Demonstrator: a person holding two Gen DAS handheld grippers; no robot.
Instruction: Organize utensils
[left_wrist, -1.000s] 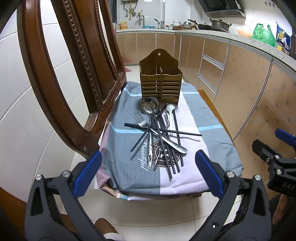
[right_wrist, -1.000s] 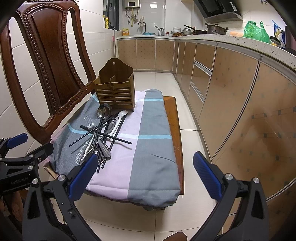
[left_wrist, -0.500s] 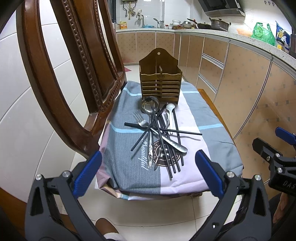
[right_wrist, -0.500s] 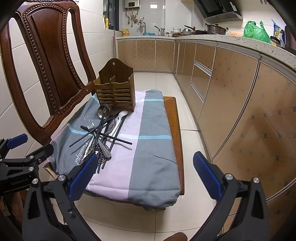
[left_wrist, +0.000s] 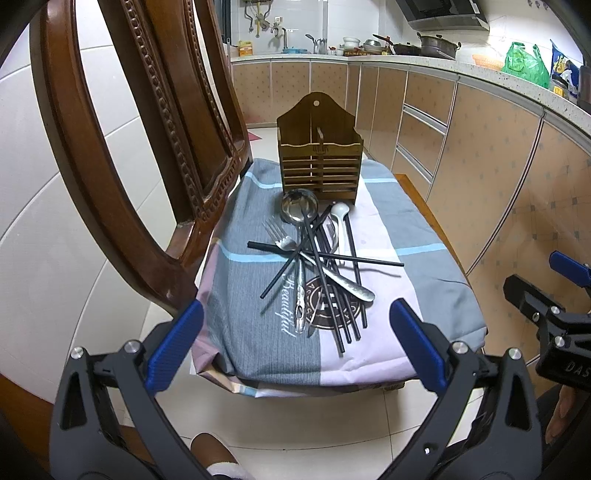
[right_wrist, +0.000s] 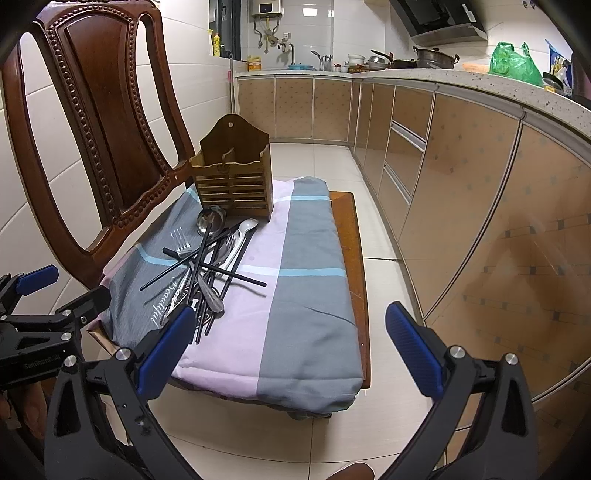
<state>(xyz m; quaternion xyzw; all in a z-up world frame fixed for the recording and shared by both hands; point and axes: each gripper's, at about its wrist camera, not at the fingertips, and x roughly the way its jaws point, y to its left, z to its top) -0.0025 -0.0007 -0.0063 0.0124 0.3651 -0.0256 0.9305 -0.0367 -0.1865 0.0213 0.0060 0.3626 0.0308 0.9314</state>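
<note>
Two forward wrist views, set back from the chair

The utensil pile (left_wrist: 317, 258) (right_wrist: 210, 266) is shared, seen head-on at left, obliquely from the right.

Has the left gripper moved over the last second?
No. The left gripper frames the holder and the utensil pile just as it did before; any shift is too slight to call.

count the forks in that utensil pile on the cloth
2 that I can make out. One fork lies at the pile's left edge, tines toward the wooden holder. A second fork sits mid-pile under the black chopsticks. More may be hidden.
</note>
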